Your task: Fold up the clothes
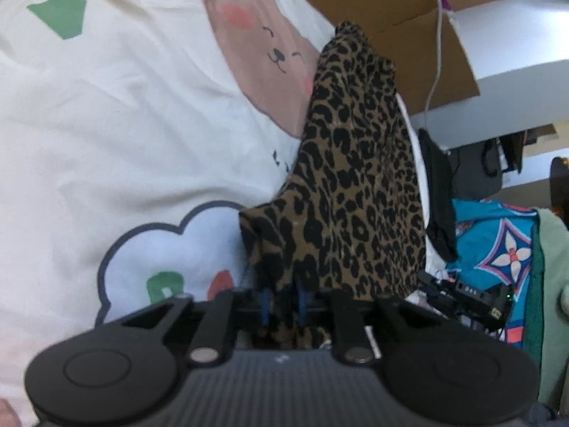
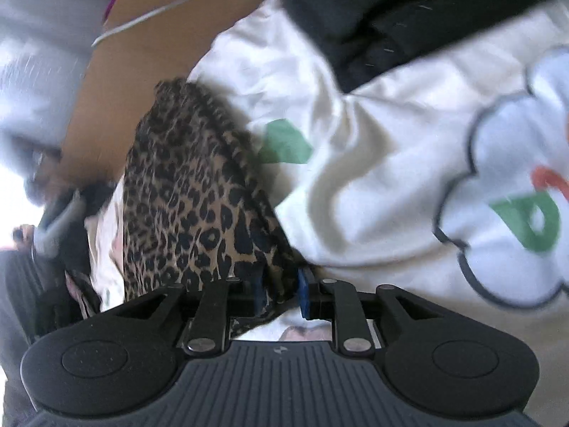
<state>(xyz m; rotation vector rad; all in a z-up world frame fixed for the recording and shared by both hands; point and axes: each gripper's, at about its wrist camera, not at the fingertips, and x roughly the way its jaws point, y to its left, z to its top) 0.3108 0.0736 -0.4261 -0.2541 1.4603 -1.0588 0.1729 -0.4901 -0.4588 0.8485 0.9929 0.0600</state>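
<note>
The leopard-print garment [image 1: 355, 185] is stretched between the two grippers, over a cream bedsheet [image 1: 124, 124] printed with a sleepy bear [image 1: 263, 53] and a pale cloud outlined in dark blue [image 1: 170, 256].

In the left wrist view the left gripper [image 1: 282, 302] has an end of the cloth bunched between its blue pads [image 1: 265, 302]. The jaws stand a little apart with fabric filling the gap — whether the pads are still pressing on it I cannot tell, since the cloth hides the contact. From there the garment runs up and away in a long tapering strip toward the brown cardboard [image 1: 391, 17] beyond the bed, with a white cable [image 1: 437, 53] trailing across that cardboard. To the right of the strip lie a black piece of clothing [image 1: 439, 206] and a bright blue patterned cloth [image 1: 498, 245].

In the right wrist view the right gripper [image 2: 281, 291] has the other end of the garment between its blue pads [image 2: 303, 291]. The jaws are partly apart; the cloth lies against the left pad and looks slack beside the right one, though the frame is blurred — the hold itself I cannot tell. A dark garment [image 2: 409, 10] lies on the sheet further off
</note>
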